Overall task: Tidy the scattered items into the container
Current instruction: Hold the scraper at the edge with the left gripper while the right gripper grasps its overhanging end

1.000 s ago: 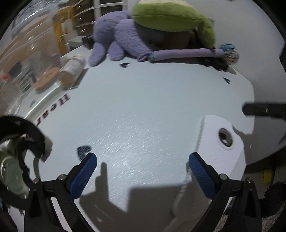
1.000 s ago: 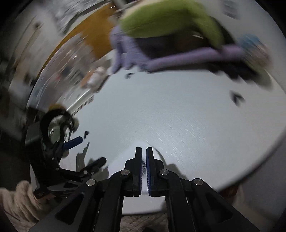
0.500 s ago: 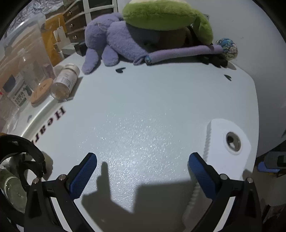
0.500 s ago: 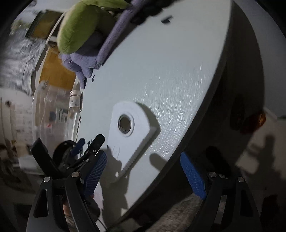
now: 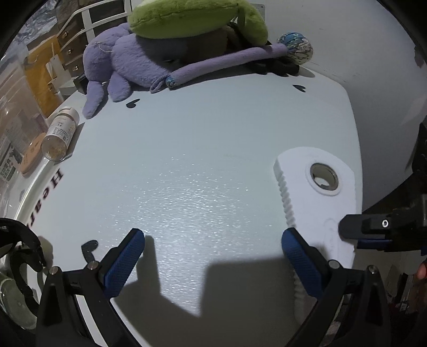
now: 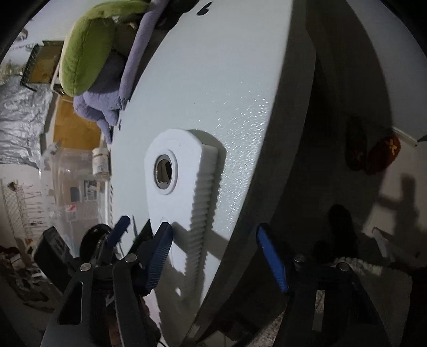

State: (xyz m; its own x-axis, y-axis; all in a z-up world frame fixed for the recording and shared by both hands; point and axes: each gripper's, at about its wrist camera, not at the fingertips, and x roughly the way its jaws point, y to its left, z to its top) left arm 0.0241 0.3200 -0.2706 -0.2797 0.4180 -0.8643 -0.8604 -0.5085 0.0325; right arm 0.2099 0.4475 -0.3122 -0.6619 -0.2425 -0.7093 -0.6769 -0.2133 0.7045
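A round white table (image 5: 213, 160) fills both views. At its far edge a purple plush toy (image 5: 128, 64) is seen lying under a green plush (image 5: 192, 18), with a patterned ball (image 5: 296, 48) at the tip of its long limb. A clear plastic container (image 6: 72, 186) stands beside the table's left edge; its contents cannot be made out. On the table's near right edge a flat white serrated part (image 5: 317, 202) with a round hole is laid, its long axis running away from the grippers, rounded hole end farthest. A small bottle (image 5: 61, 133) lies on its side at the left edge. The left gripper (image 5: 212, 261) is held wide open above the table; the right gripper (image 6: 218, 256) is spread open, straddling the part's near end and the table rim.
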